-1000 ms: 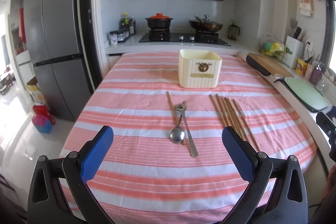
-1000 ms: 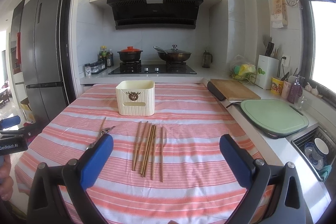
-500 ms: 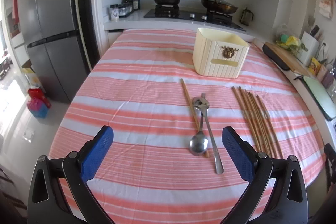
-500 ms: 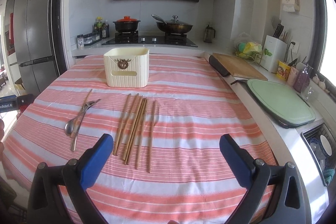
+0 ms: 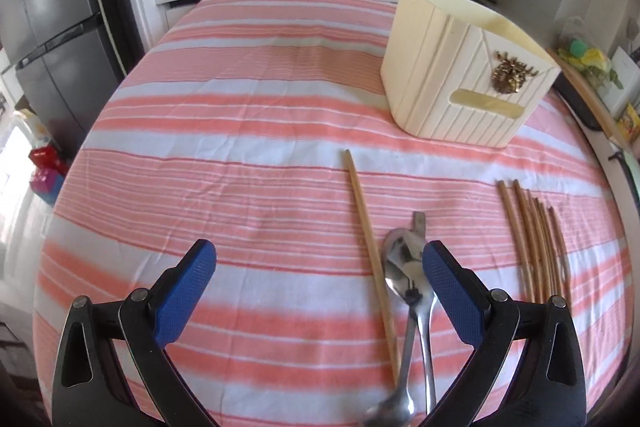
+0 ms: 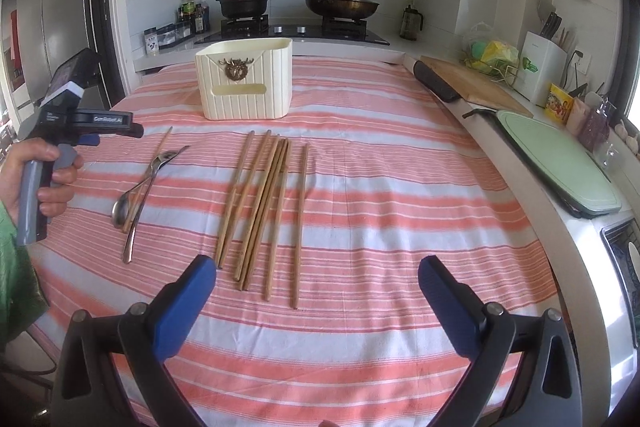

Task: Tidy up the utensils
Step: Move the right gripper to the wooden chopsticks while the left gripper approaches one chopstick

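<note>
Two metal spoons [image 5: 408, 291] lie crossed on the striped cloth [image 5: 248, 131], partly under your left claw's [image 5: 316, 281] right-hand finger, a lone chopstick [image 5: 370, 239] touching them on the inner side. Expect thin, hard, slick steel lying flat: light, but likely to skid or pivot, so take a handle across its narrow width near the crossing rather than the bowl. The left claw hangs spread wide, holding nothing. Your right claw [image 6: 316, 287] is likewise agape and empty, the chopstick bundle [image 6: 260, 203] just ahead of it. The cream holder [image 6: 246, 83] stands farther ahead of both.
</note>
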### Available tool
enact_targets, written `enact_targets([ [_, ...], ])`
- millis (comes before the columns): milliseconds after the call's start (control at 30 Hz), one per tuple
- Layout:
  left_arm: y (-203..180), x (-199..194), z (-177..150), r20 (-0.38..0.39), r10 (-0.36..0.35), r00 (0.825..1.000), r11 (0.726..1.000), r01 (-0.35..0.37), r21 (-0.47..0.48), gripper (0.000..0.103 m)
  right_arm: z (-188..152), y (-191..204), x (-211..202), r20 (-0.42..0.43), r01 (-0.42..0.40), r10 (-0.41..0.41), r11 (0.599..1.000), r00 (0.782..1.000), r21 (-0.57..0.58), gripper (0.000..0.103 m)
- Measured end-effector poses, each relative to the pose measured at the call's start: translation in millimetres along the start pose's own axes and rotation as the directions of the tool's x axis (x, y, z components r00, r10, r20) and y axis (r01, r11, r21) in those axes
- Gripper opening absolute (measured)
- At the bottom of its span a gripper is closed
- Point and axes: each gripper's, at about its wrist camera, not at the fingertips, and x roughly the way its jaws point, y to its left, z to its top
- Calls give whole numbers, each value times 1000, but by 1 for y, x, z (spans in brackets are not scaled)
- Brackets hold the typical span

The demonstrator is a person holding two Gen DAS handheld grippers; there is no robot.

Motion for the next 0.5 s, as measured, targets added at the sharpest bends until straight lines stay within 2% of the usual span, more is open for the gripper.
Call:
enact_targets([
  [133, 2, 25, 12, -30, 22, 999, 999, -23, -34, 102, 1, 1, 9, -24, -9, 9, 1000, 1000, -6, 103],
  [267, 2, 39, 10, -58, 55, 997, 998, -56, -13, 102, 12, -2, 24, -40, -24, 23, 1000, 999, -18, 103],
  [400, 9, 43, 8, -62, 90, 994, 996, -90, 6, 102, 30, -17, 59, -86, -36, 36, 999, 996, -1, 103],
  [433, 13, 45, 8, -67, 90, 994, 996, -90, 2, 102, 33, -20, 70, -104, -48, 49, 999, 993, 7, 99],
  [467, 16, 46, 7, -72, 88, 993, 996, -89, -4, 102, 37, -22, 81, -127, -65, 66, 998, 990, 14, 89],
  [500, 18, 47, 7, -78, 85, 993, 996, -86, -9, 102, 41, -23, 92, -154, -86, 88, 996, 984, 19, 84],
])
